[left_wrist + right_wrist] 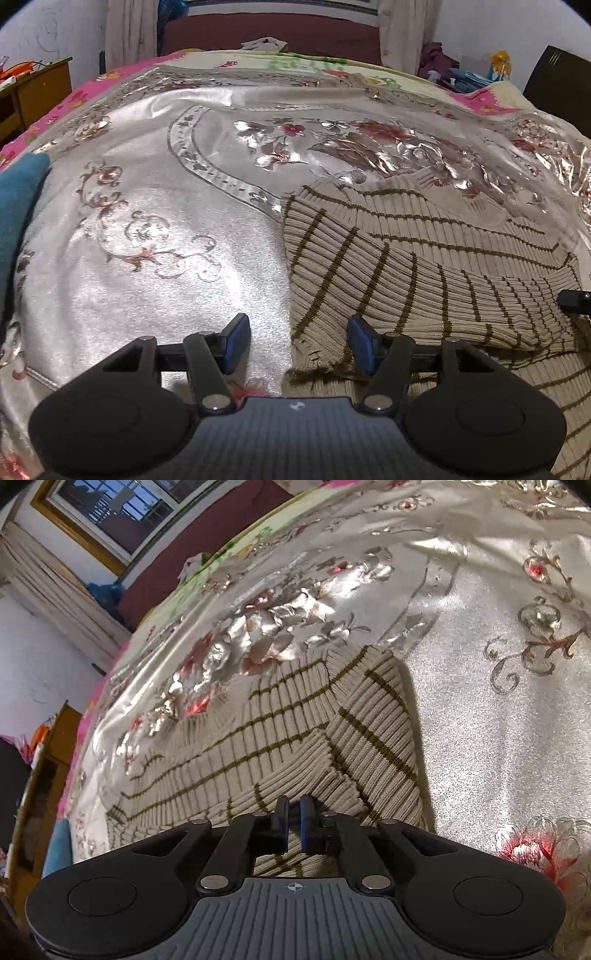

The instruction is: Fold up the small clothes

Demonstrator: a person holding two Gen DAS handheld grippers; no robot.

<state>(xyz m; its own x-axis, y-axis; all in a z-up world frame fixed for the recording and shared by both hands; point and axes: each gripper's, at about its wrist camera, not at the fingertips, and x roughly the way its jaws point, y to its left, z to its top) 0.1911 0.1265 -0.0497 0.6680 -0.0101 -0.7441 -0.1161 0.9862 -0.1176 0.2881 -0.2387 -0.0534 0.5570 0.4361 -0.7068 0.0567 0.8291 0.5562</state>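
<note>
Left gripper: blue pads apart, nothing between them, hovering over the frayed left edge of the striped knit sweater; one pad sits over bare bedspread, the other over knit. Right gripper: fingers nearly together, narrow gap. Can't tell whether a fold of knit is pinched there or they just rest over it. The sweater lies partly folded on the shiny floral bedspread, a sleeve or flap doubled across the body, running from the right fingers toward 12 o'clock.

Risks, my read:
- Satin cover is slick, so a one-sided pull likely drags the whole sweater instead of folding it.
- Left pads straddle the edge; closing here may catch bedspread with the knit.
- Loose fringe at the hem could snag a pad.
- Teal cloth at 9 o'clock is well clear.
</note>
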